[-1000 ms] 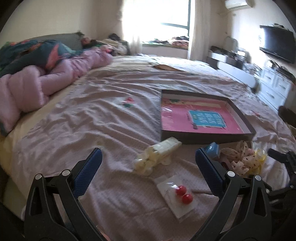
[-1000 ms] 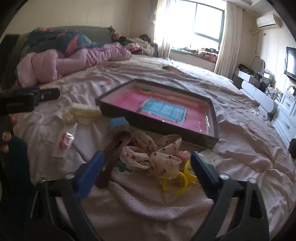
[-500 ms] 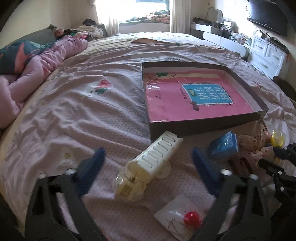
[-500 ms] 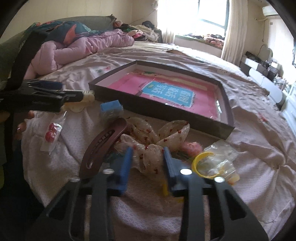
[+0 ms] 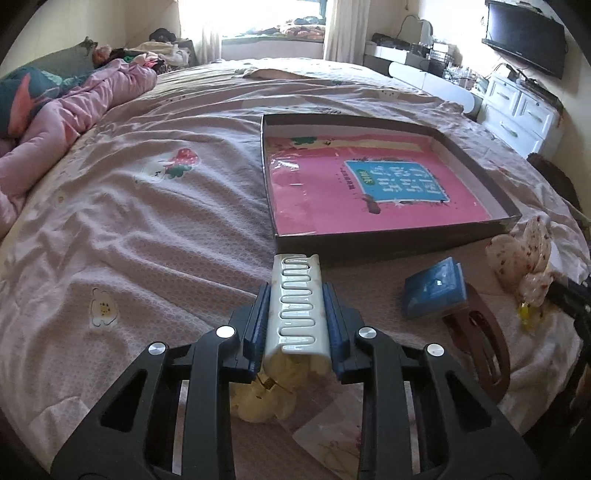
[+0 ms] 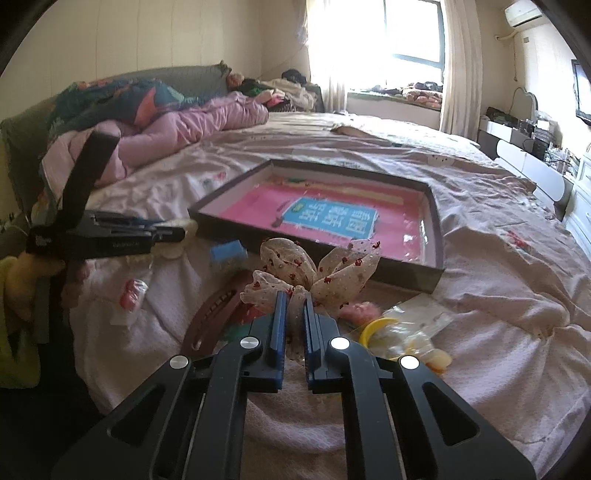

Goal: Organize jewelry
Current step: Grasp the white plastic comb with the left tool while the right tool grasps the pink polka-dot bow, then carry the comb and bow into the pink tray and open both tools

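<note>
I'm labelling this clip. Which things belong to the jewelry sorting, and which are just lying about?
Job: cream hair clip in left gripper; spotted bow in right gripper; brown clip; blue box; tray.
Lying about: pink quilt; TV.

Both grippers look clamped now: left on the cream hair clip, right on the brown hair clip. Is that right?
Not quite. The right gripper is shut on the spotted fabric bow, as the right wrist view shows; the brown hair clip lies untouched beside it on the bed. The left gripper is indeed clamped on the cream hair clip.
</note>
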A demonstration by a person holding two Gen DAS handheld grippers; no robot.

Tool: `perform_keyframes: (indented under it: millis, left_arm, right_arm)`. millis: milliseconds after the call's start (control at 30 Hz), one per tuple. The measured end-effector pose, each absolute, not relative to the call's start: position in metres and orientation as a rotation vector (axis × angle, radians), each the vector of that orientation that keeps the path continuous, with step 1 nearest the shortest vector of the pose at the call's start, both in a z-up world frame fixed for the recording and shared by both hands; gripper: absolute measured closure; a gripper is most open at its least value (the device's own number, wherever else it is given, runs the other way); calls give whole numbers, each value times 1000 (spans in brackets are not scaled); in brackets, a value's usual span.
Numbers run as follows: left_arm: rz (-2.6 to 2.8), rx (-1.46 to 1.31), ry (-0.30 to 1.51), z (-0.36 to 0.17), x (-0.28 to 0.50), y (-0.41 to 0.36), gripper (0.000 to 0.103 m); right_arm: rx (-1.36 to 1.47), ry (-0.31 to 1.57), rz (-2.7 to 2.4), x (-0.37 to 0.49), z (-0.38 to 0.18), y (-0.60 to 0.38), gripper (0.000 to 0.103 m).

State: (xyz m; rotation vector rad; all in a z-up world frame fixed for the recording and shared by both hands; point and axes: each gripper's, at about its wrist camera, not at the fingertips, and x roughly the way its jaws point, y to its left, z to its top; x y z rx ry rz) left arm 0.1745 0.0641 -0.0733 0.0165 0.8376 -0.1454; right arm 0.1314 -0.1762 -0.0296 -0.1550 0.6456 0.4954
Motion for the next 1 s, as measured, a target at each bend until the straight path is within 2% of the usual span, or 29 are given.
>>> perform_keyframes:
  millis: [533,1000]
  left_arm:
    - [-220,-1,689,-25,154,28,83]
    - [-226,-94,665,-18,204,9,83]
  right_arm:
    - [-74,540,412,131,8,-223,95]
    - [-38,498,365,159,29,-243,95]
